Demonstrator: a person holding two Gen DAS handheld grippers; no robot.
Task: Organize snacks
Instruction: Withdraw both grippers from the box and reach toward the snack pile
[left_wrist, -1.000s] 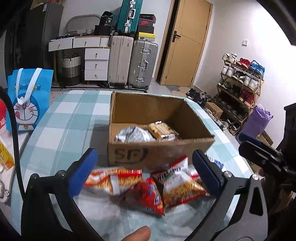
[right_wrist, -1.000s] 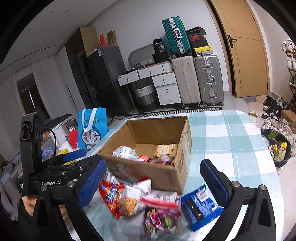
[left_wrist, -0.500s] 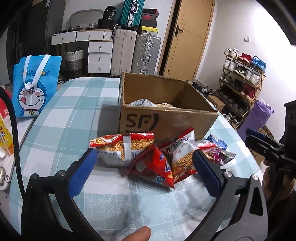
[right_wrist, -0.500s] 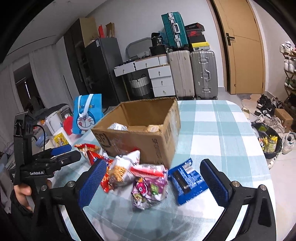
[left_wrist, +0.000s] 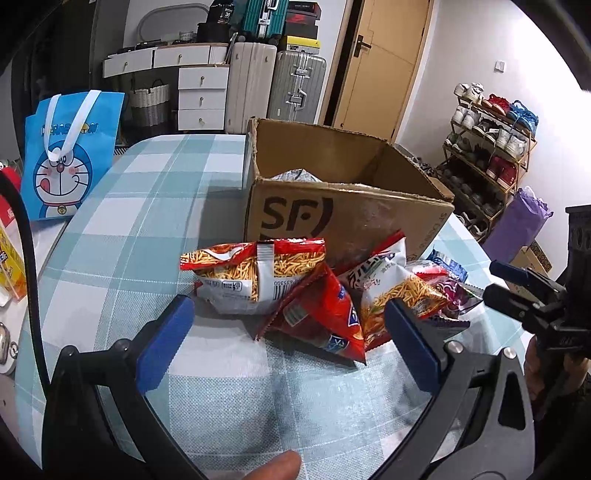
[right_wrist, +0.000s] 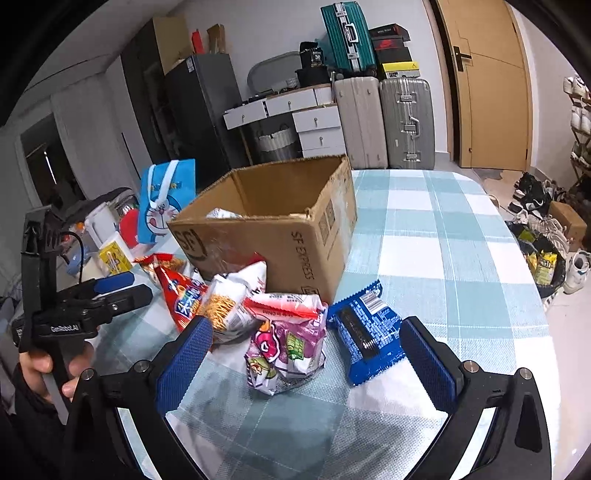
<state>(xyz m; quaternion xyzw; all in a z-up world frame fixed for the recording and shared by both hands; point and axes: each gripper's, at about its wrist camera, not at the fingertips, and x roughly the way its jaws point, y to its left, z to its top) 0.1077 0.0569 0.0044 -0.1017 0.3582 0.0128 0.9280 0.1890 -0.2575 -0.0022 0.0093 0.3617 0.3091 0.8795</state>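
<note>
Both tongs, left (left_wrist: 290, 326) and right (right_wrist: 304, 354), gape empty; pinch one bag (right_wrist: 286, 341) (by its crimped seam) for the box (right_wrist: 266, 229).

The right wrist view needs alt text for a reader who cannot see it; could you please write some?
An open right gripper hovers over loose snack packets on a checked table: a purple packet, a blue packet and noodle-snack bags beside a cardboard box. The left gripper, held in a hand, is at the left edge.
</note>
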